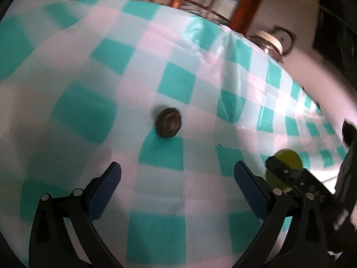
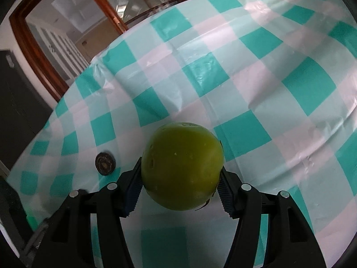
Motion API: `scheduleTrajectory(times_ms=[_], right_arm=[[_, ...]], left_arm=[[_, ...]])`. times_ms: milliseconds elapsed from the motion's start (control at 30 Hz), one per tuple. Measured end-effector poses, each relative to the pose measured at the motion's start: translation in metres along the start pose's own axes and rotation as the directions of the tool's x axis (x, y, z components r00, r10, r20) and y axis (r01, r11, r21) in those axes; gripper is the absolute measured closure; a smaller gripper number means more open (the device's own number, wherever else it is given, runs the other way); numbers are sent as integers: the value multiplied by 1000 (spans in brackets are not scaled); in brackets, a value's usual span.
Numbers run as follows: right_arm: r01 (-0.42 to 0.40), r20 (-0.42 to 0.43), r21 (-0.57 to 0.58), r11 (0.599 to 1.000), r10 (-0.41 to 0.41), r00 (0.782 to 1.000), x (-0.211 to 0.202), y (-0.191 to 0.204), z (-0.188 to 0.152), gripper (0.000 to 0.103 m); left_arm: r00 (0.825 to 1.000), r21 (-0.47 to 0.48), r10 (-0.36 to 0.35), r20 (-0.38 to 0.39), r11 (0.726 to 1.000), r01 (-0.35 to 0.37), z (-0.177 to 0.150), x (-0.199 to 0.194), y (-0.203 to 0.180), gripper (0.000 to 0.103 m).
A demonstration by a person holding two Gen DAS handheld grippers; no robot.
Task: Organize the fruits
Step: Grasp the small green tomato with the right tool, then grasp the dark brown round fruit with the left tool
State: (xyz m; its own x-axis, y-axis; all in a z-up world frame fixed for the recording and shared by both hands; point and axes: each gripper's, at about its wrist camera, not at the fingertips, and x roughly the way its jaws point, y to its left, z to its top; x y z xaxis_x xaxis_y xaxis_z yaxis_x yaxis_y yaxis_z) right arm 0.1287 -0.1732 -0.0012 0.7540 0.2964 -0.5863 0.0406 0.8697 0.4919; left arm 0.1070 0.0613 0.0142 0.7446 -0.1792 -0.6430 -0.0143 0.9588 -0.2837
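A round green fruit (image 2: pixel 182 166) sits between the blue pads of my right gripper (image 2: pixel 178 184), which is shut on it and holds it above the checked tablecloth. The same fruit (image 1: pixel 287 163) shows at the right of the left wrist view, behind the right gripper's black finger. A small dark brown round fruit (image 1: pixel 168 125) lies on the cloth, ahead of my left gripper (image 1: pixel 177 176), which is open, empty and apart from it. The dark fruit also shows in the right wrist view (image 2: pixel 104 163), to the left of the green fruit.
The table carries a teal, pink and white checked plastic cloth (image 2: pixel 256 89) with creases. Its far edge (image 2: pixel 96 62) runs along a wooden-framed glass door (image 2: pixel 44 67). A glass jar with a pale lid (image 1: pixel 271 42) stands near the far edge.
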Motion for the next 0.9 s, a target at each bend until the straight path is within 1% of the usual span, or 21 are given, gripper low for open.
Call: scheduleTrajectory(times_ms=[67,200,233,267,300,367,400,467,500,533,600,633,667,767,833,900], right_arm=[[-9,-3,24,1000,9,1000,-10,-6,-5,44],[-20,-11,41,999,21,1000,-7,-8,-5,44],[-20,-11,37,999,21,1000,-7,-8,-5,44],[-20,-12,33,999,20,1000,-6,-7,-5,44],[-19,-12,31,999,20,1000,-5,-7,-5,44],[-21,-15,29,999,22,1000,-5,-6,-5,44],[-22,-16,31,999,22,1000,-4,-6,-5,44],[-22,-19,35,999,23,1000,-4,-7,-5,44],[-22,-19,34,999,23,1000,-4,-7,-5,44],[-21,-19,30,999,22,1000,-3,-6,-5,44],[-20,-18,22,1000,20,1000,-3,-5,-6,44],[-19,-17,15,1000,19,1000,-3,-4,-6,44],[-18,-18,11,1000,18,1000,-3,-3,-6,44],[-16,-12,2,1000,16,1000,-3,-2,-7,44],[-20,-9,2,1000,20,1000,-3,-3,-7,44],[-23,-8,4,1000,23,1000,-3,-4,-7,44]], left_arm=[[1000,48,11,0,999,-11,9,11,-5,2],[998,102,49,-26,994,-46,27,35,-12,3],[997,129,65,-31,990,-61,31,41,-15,7],[995,162,89,-41,983,-82,34,48,-20,14],[992,188,108,-57,977,-96,36,54,-23,16],[988,227,122,-92,969,-99,36,64,-28,27],[986,242,127,-107,965,-98,37,69,-30,28],[984,259,134,-120,961,-99,40,76,-32,35],[981,264,142,-131,959,-103,41,80,-32,38],[978,264,153,-145,958,-111,42,84,-30,48],[976,261,163,-142,958,-122,42,84,-29,56],[976,263,161,-144,957,-119,41,84,-28,70],[977,261,155,-148,959,-112,41,83,-27,72],[985,214,111,-135,973,-80,41,77,-19,73],[989,196,91,-115,978,-68,37,66,-15,73],[992,164,58,-110,986,-39,33,55,-14,73]])
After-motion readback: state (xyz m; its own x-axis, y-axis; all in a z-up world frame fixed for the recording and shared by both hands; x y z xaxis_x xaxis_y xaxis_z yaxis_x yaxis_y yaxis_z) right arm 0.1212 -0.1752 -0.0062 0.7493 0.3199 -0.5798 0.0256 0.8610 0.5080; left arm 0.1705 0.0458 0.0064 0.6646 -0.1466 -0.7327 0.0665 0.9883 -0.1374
